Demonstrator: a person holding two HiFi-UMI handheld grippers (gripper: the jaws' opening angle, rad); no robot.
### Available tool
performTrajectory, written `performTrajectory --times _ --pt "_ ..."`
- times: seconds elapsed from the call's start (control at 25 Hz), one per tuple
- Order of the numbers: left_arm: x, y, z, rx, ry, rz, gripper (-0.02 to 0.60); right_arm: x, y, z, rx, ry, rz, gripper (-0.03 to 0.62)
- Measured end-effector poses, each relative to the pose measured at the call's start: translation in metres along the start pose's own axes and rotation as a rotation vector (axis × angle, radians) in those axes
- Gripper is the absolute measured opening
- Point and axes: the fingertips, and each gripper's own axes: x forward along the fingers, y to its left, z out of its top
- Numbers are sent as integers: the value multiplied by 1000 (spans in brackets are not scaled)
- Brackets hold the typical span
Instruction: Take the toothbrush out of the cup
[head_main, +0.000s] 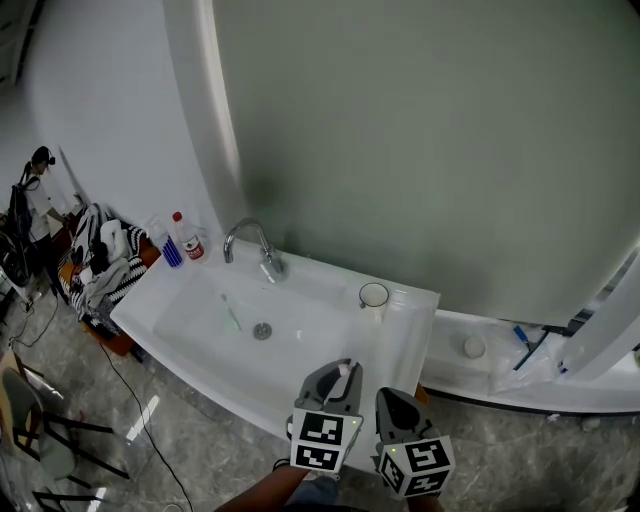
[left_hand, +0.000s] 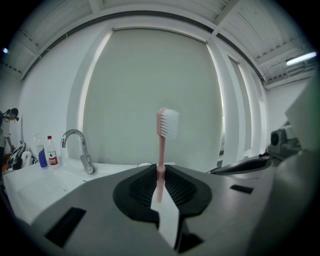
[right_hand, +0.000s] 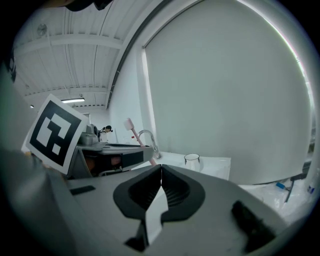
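the head view looks steeply down from above the front edge of the sink (head_main: 200, 310). each gripper view sits low, close behind its own pair, left tongs (left_hand: 161, 168) and right tongs (right_hand: 161, 168), facing the back wall (head_main: 420, 130). all three share the tap (head_main: 262, 250).

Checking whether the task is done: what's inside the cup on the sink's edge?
From the head view the cup shows only a pale inside, with no toothbrush in it. The pink toothbrush stands clamped in the left gripper. The cup's bottom is too small to make out.
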Motion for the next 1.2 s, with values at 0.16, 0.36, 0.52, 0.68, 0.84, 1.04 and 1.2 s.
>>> performTrajectory --times 0.16,0.36,0.52,0.68,0.84,1.04,1.2 --pt "-14 -11 -8 -3 9 -7 54 -11 5 -3 1 -7 3 12" --pt "-28 -24 -14 -5 15 -13 55 -23 10 -4 -8 -14 4 12" --pt "-40 -34 -19 -9 18 -16 54 -33 14 -6 -17 -15 2 12" --pt "-51 -41 -20 -11 17 -17 54 -42 16 -7 -24 -20 1 12" --pt "-62 -49 -22 -6 14 -22 55 -52 21 -8 -32 -25 -1 12" --pt "-76 -58 -24 -5 5 -26 55 -61 27 -9 -44 -37 7 12" --pt "-85 -66 -27 -5 1 -33 55 -68 30 -11 -58 -43 6 11"
